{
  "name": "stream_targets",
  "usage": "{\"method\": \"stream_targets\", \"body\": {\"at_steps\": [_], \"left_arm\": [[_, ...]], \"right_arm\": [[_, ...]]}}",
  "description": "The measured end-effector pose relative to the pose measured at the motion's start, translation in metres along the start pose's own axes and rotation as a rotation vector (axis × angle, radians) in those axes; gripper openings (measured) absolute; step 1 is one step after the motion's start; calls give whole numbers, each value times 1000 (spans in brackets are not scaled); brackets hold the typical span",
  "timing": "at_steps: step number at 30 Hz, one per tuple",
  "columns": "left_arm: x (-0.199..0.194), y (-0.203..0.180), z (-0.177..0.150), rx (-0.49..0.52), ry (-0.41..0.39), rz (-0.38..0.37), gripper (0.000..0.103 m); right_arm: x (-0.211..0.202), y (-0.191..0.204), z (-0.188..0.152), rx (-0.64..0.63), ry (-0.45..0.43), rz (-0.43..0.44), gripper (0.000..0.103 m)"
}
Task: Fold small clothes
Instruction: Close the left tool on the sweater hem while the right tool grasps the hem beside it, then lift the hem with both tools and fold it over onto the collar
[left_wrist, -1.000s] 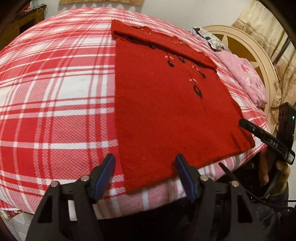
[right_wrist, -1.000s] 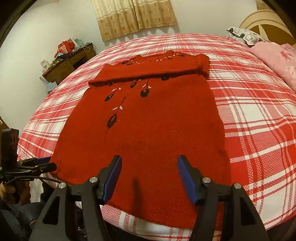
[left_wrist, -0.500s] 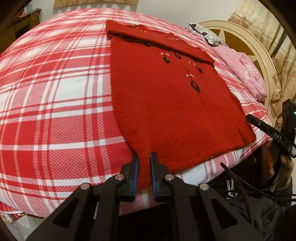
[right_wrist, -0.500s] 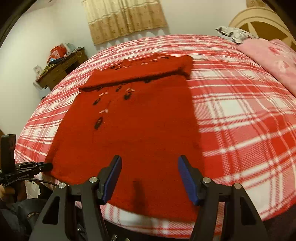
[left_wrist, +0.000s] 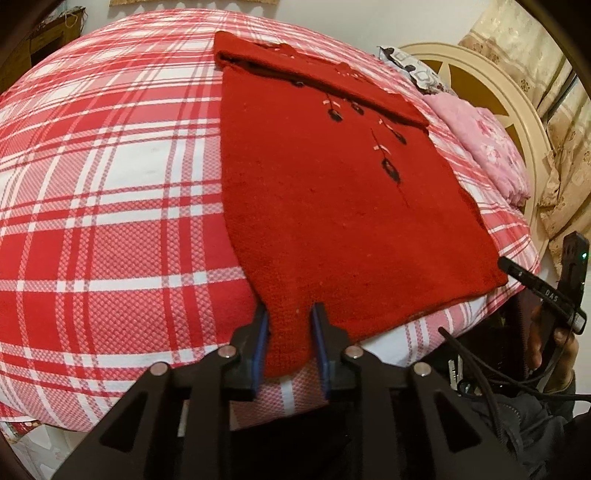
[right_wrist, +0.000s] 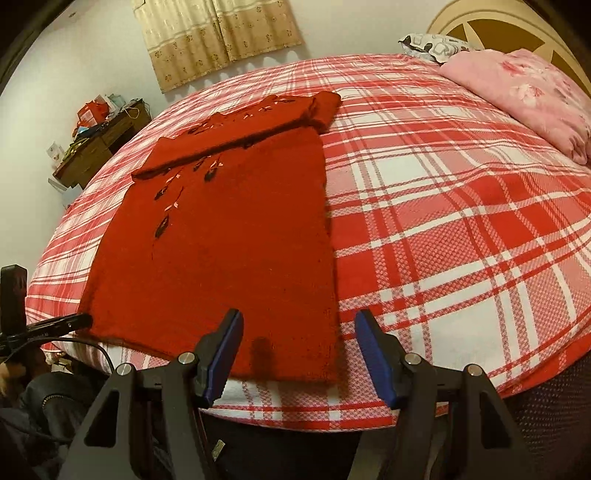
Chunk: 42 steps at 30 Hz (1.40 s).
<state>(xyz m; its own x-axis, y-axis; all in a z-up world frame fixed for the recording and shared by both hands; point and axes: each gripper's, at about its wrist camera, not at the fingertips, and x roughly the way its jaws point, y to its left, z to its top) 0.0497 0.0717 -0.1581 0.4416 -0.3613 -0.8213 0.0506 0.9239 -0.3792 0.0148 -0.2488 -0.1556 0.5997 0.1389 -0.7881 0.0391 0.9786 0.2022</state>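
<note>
Now your left gripper (left_wrist: 289, 341) has its fingers (left_wrist: 259, 341) drawn narrow around the hem corner of the red sweater (left_wrist: 332, 206), which lies flat on the plaid bed (left_wrist: 110, 184) with its hem along the near edge and its folded-over sleeves toward the far side. From the wrist view you cannot be sure the pads actually pinch the knit; the fabric fills the gap, so treat the hold as unproven. Your right gripper (right_wrist: 297, 356) hangs with its fingers (right_wrist: 373, 354) wide, straddling the other hem corner just at the bed's near edge, touching nothing firmly as far as one can tell. To do this step well, lower the right fingers so one pad slides under the hem and the other stays above, then close on the corner itself, not on the bedcover beneath. Match the two holds at equal depth from the hem, so the lift stays level. Raise both corners together and carry them toward the collar, keeping the knit taut between them; thick wool likely sags and drags if one side leads. The pink pillow (right_wrist: 524, 92) at the far right corner sits well apart and should not interfere.
</note>
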Motion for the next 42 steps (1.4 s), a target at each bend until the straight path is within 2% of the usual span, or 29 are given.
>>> {"method": "stream_targets", "body": {"at_steps": [1,2,6,7,8,10,13,16,20,23,29,35,42], "left_arm": [[-1,1,0,0,-1,-5,19],[-2,2,0,0,-5,-3,11],[-9,11,1,-29,-33,-57,10],[-12,12,1,-32,-45,-67,10],[-14,13,2,-36,-57,-76,9],[-23,15,4,-38,-101,-98,9],[-35,17,8,-49,-156,-141,9],[-37,18,12,-57,-165,-163,9],[-30,26,15,-109,-146,-205,9],[-32,32,17,-148,-147,-243,9],[-45,25,32,-128,-202,-248,8],[-59,19,55,-93,-275,-229,8],[-66,16,76,-107,-342,-231,8]], "right_arm": [[0,0,0,0,2,5,64],[1,0,-1,2,6,16,64],[8,3,-4,9,33,68,64],[9,3,-5,4,38,72,56],[12,4,-6,-4,45,70,36],[11,2,-6,-7,35,56,9],[-4,-2,-1,22,-30,102,7],[-18,0,2,19,-96,143,7],[-15,-4,5,39,-104,141,7],[-21,-10,10,78,-126,178,7],[-46,-4,39,54,-237,209,6],[-51,3,66,33,-288,225,6],[-50,8,94,23,-348,215,6]]}}
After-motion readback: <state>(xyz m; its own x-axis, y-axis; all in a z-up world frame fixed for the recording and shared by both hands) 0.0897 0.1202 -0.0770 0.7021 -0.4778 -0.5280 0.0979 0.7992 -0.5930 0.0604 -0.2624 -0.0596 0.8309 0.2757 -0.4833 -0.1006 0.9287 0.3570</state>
